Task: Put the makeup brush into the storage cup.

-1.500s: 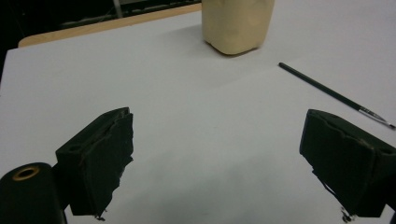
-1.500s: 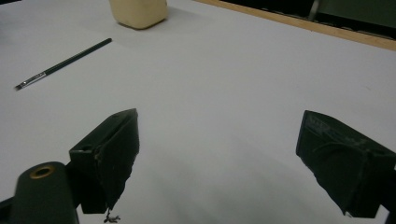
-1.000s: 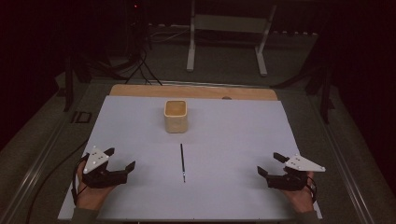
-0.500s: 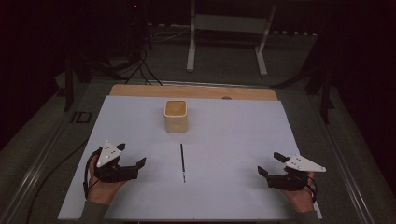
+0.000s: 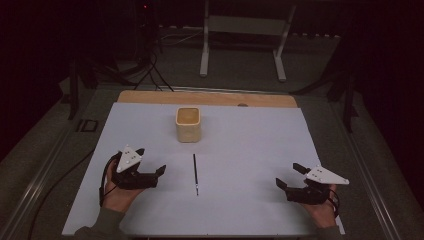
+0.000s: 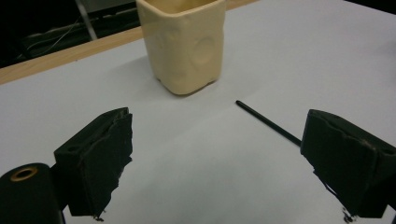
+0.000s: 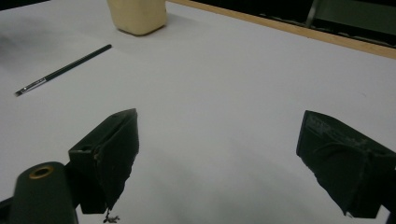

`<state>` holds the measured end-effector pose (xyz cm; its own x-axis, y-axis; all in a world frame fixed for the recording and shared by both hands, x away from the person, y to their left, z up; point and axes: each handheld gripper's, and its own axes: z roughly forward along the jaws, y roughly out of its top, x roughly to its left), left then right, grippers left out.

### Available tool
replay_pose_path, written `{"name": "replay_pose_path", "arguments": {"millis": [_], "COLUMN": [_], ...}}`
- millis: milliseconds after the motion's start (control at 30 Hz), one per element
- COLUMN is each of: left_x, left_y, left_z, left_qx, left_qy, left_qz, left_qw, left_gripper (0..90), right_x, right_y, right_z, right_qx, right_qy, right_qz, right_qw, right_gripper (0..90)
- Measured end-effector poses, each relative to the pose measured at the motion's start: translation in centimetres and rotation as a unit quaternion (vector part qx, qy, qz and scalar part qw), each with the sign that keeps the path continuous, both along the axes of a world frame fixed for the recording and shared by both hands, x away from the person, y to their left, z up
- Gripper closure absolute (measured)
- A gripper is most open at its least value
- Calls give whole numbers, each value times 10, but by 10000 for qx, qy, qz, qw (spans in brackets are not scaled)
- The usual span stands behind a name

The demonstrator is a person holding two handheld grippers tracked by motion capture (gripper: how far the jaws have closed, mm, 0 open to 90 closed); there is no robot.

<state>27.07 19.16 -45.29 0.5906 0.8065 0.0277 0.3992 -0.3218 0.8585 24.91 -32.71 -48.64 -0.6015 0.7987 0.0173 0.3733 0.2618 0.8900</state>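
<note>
Left gripper (image 5: 159,172): sits near the table's (image 5: 260,150) front-left corner, held in the person's left hand (image 5: 117,192), pointing toward the middle of the front edge. Its jaws stand wide apart with nothing between them.

Pencil (image 5: 195,173): a thin dark pencil lies flat on the white table surface, roughly midway along the front edge and set back from it, running front to back. It is untouched, just to the right of the left gripper and apart from it. In the left gripper view the pencil (image 6: 267,122) passes behind the right-hand jaw.

Cup (image 5: 188,123): a cream cup stands upright behind the pencil, toward the back edge, and appears empty.

Right gripper (image 5: 290,176): rests near the front-right corner, jaws fully spread, holding nothing.

Assessment: nothing is done. Grasping the pencil and, presumably, placing it in the cup both remain.
</note>
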Motion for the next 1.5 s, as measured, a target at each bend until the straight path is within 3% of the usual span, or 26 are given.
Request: {"name": "replay_pose_path", "arguments": {"millis": [300, 967, 1500], "left_x": [9, 21, 34], "left_y": [-10, -39, -64], "left_z": [8, 10, 10], "left_qx": [-22, -118, 26], "left_qy": [-71, 1, 163], "left_qz": [-60, -230, -224], "left_qw": [10000, 9997, 9996], "left_gripper": [100, 97, 96], "right_x": [0, -3, -3], "right_y": [0, 2, 2], "right_z": [0, 3, 4], "right_qx": [-6, 40, 16], "right_qy": [-3, -135, -135], "right_qz": [-7, 39, 47], "right_qw": [10000, 9999, 9999], "right_gripper": [130, 130, 130]}}
